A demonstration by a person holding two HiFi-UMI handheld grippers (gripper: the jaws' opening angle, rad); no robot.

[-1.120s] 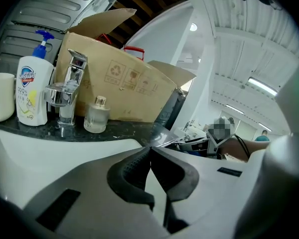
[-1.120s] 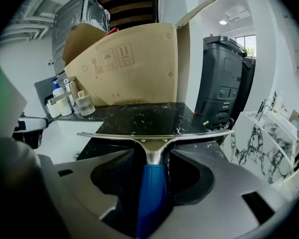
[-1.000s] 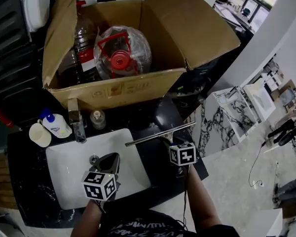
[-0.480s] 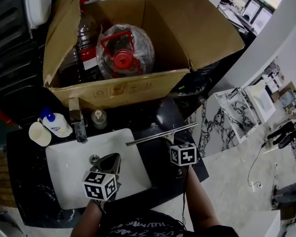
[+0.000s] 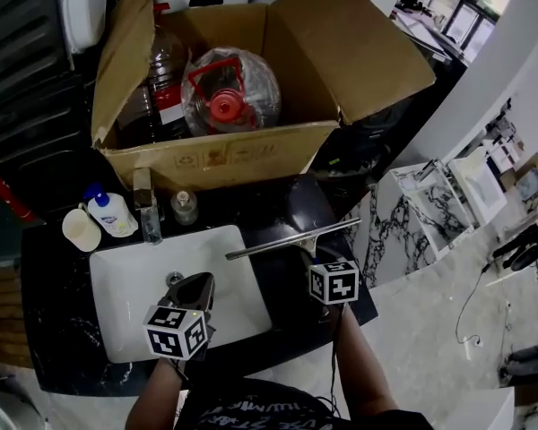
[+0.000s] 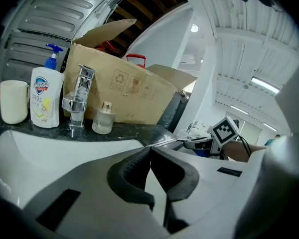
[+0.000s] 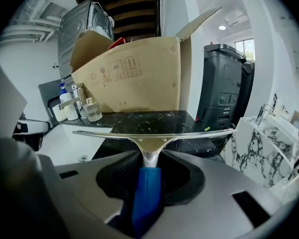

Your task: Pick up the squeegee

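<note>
Head view: the squeegee (image 5: 291, 240) lies slantwise over the black marble countertop (image 5: 291, 204), just right of the white sink (image 5: 117, 330). Its long metal blade points toward the cardboard box (image 5: 224, 159), and its handle runs back into the right gripper (image 5: 309, 260). The left gripper (image 5: 190, 287) hovers over the sink basin, apart from the squeegee.

Left gripper view: the jaws are drawn together at their tips with nothing between them. Ahead stand a faucet (image 6: 79, 96), a pump soap bottle (image 6: 45, 96), a cup (image 6: 14, 101) and a small glass bottle (image 6: 103, 118). The squeegee blade shows at the right, clear of this claw.

Right gripper view: the jaws are closing, and their pads bear on the blue handle (image 7: 147, 193) that stands between them. The metal neck and blade cross just beyond the fingertips, level, above the countertop.
</note>
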